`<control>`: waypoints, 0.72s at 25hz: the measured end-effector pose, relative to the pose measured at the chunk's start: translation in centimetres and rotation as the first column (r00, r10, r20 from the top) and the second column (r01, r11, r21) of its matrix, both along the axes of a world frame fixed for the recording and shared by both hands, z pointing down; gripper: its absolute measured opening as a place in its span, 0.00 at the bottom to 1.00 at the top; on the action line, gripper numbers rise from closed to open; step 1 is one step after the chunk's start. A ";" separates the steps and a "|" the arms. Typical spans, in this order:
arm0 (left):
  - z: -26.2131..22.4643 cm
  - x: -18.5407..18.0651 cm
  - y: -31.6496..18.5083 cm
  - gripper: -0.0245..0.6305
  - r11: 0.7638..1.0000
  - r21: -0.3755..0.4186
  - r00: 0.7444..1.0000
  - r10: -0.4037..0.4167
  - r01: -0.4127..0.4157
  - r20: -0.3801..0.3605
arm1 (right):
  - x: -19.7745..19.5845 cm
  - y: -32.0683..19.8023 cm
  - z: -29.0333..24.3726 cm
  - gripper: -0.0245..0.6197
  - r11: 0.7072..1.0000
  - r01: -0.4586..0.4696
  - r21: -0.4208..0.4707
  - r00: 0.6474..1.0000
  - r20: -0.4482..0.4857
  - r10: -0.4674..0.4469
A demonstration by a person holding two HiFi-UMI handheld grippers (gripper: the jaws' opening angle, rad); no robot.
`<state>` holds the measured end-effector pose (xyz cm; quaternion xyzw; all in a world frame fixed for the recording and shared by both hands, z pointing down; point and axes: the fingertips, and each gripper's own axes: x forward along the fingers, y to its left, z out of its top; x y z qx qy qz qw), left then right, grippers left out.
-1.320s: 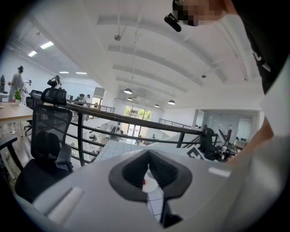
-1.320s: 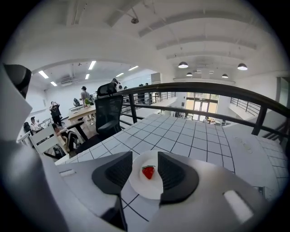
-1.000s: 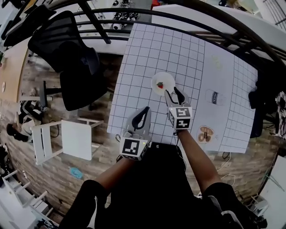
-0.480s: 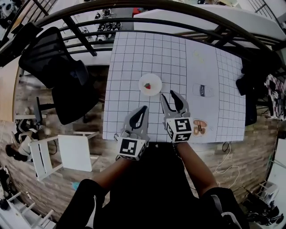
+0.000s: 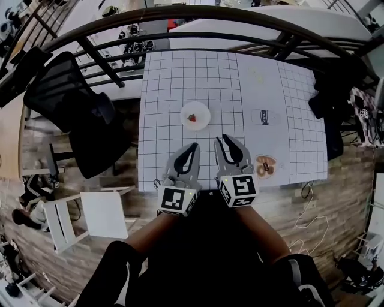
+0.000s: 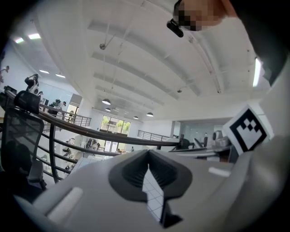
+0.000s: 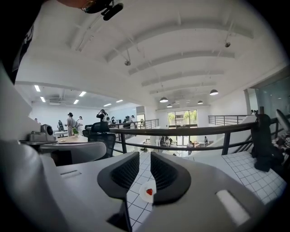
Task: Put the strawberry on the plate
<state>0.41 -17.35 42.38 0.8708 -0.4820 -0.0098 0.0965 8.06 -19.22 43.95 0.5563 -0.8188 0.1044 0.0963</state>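
Note:
The red strawberry (image 5: 192,118) lies on the small white plate (image 5: 201,111) in the middle of the gridded table. Both grippers hang over the table's near edge, short of the plate. My left gripper (image 5: 193,146) is shut, its tips meeting with nothing in them, as the left gripper view (image 6: 148,154) also shows. To its right, my right gripper (image 5: 225,139) is closing with nothing between its jaws. In the right gripper view (image 7: 145,156) the strawberry (image 7: 149,191) and plate (image 7: 145,197) show far off through the gap.
A small dish with brown food (image 5: 264,166) sits at the near right of the table, and a flat packet (image 5: 265,117) lies beyond it. A black office chair (image 5: 72,102) and a white stool (image 5: 90,210) stand left of the table. A dark railing (image 5: 240,15) runs along the far side.
My right gripper has drawn back from the plate toward the near edge, and its jaws have narrowed. The strawberry stays on the plate. The left gripper has held its place.

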 end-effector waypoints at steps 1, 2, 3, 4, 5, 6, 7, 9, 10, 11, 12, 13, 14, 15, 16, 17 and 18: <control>-0.3 0.0 0.0 0.05 1.000 0.003 1.000 0.000 0.000 -0.005 | 0.0 0.2 0.0 0.15 1.000 -0.004 0.002 1.000 -0.001 0.004; -0.4 0.0 0.0 0.05 1.000 0.005 1.000 0.000 0.000 -0.009 | 0.1 0.4 -0.1 0.14 1.000 -0.009 0.004 1.000 -0.001 0.009; -0.6 0.0 0.1 0.05 1.000 0.007 1.000 0.002 -0.001 -0.009 | 0.3 0.6 -0.2 0.12 1.000 -0.015 0.008 1.000 0.001 0.015; -0.7 0.0 0.2 0.05 1.000 0.009 1.000 0.003 -0.003 -0.009 | 0.4 0.6 -0.4 0.08 1.000 -0.022 0.015 1.000 0.005 0.022; -0.8 0.1 0.2 0.05 1.000 0.012 1.000 0.005 -0.005 -0.008 | 0.5 0.7 -0.7 0.06 0.999 -0.028 0.023 1.000 0.009 0.028; -1.0 0.1 0.2 0.05 1.000 0.016 1.000 0.006 -0.006 -0.007 | 0.6 0.7 -1.1 0.05 0.999 -0.035 0.033 0.999 0.013 0.034; -1.1 0.1 0.2 0.05 1.000 0.020 1.000 0.009 -0.008 -0.008 | 0.7 0.7 -1.4 0.04 0.998 -0.041 0.042 0.999 0.015 0.040; -1.4 0.1 0.2 0.05 1.000 0.026 1.000 0.010 -0.010 -0.011 | 1.0 0.8 -2.2 0.04 0.997 -0.055 0.056 0.998 0.017 0.054; -1.5 0.1 0.2 0.05 1.000 0.030 1.000 0.010 -0.009 -0.012 | 1.0 0.8 -2.6 0.04 0.996 -0.061 0.063 0.998 0.018 0.060; -1.5 -0.1 0.3 0.05 0.999 0.033 1.000 0.007 -0.006 -0.011 | 1.0 0.9 -3.0 0.04 0.995 -0.066 0.071 0.998 0.019 0.065; -1.5 -0.3 0.3 0.05 0.999 0.035 1.000 0.002 -0.002 -0.010 | 1.0 1.0 -3.4 0.04 0.994 -0.069 0.080 0.997 0.021 0.068; -1.5 -0.5 0.3 0.05 0.999 0.037 1.000 -0.002 0.002 -0.008 | 0.9 1.0 -3.7 0.04 0.993 -0.071 0.090 0.997 0.023 0.069; -1.6 -0.7 0.3 0.05 0.999 0.038 1.000 -0.004 0.004 -0.008 | 0.9 1.1 -4.0 0.04 0.993 -0.071 0.099 0.997 0.025 0.069; -1.7 -0.8 0.2 0.05 0.999 0.040 1.000 -0.006 0.006 -0.010 | 0.8 1.1 -4.2 0.04 0.992 -0.071 0.107 0.997 0.026 0.068; -1.9 -1.0 0.2 0.05 0.999 0.042 1.000 -0.010 0.011 -0.013 | 0.8 1.2 -4.4 0.04 0.991 -0.070 0.112 0.997 0.026 0.067; -2.1 -1.2 0.2 0.05 0.999 0.044 1.000 -0.017 0.018 -0.018 | 0.7 1.2 -4.4 0.04 0.991 -0.069 0.114 0.997 0.025 0.066; -2.1 -1.3 0.2 0.05 0.999 0.045 0.999 -0.024 0.025 -0.022 | 0.6 1.3 -4.4 0.04 0.991 -0.066 0.114 0.998 0.024 0.064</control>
